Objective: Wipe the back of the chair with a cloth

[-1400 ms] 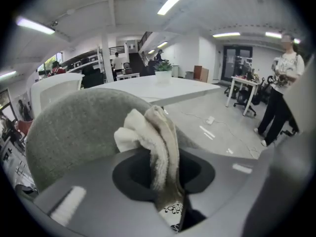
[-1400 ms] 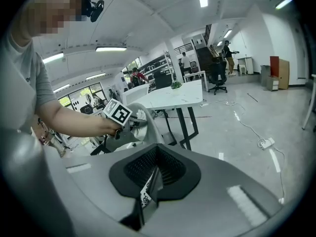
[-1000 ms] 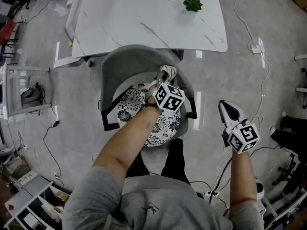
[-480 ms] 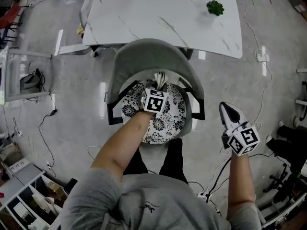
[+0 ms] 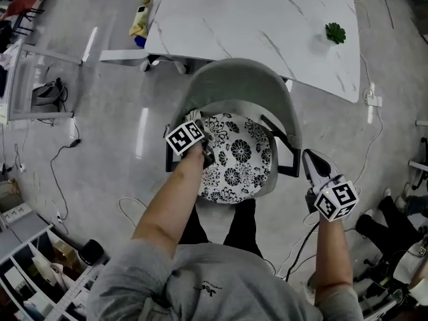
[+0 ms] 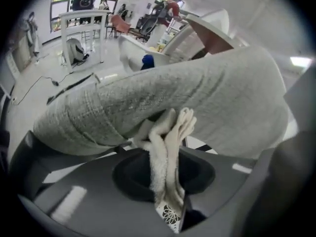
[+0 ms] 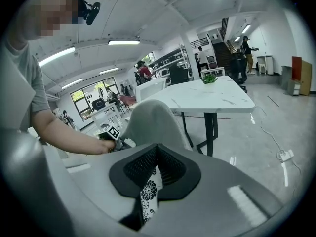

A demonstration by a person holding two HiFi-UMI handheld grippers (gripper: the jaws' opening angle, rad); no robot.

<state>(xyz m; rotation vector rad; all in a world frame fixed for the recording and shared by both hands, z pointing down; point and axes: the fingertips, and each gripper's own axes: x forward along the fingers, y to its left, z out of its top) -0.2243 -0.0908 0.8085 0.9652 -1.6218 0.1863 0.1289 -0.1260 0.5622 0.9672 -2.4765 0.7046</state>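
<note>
The chair has a grey curved back (image 5: 234,80) and a floral seat cushion (image 5: 237,160). My left gripper (image 5: 199,127) is shut on a cream cloth (image 5: 195,117) at the left end of the back's inner side. In the left gripper view the cloth (image 6: 167,147) stands up between the jaws of the left gripper (image 6: 165,168), its top pressed against the grey fabric back (image 6: 187,93). My right gripper (image 5: 314,162) hangs off the chair's right side, shut and holding nothing. The right gripper view looks past the right gripper (image 7: 157,149) at the chair back (image 7: 154,120).
A white marble table (image 5: 254,19) with a small potted plant (image 5: 336,33) stands just behind the chair. Cables (image 5: 67,172) trail over the floor at left and right. Shelving (image 5: 33,266) sits at bottom left. Office chair bases (image 5: 401,266) crowd the bottom right.
My left gripper has carried the cloth along the inside of the chair back, from its right-middle part to its left end. The right gripper has stayed beside the chair.
</note>
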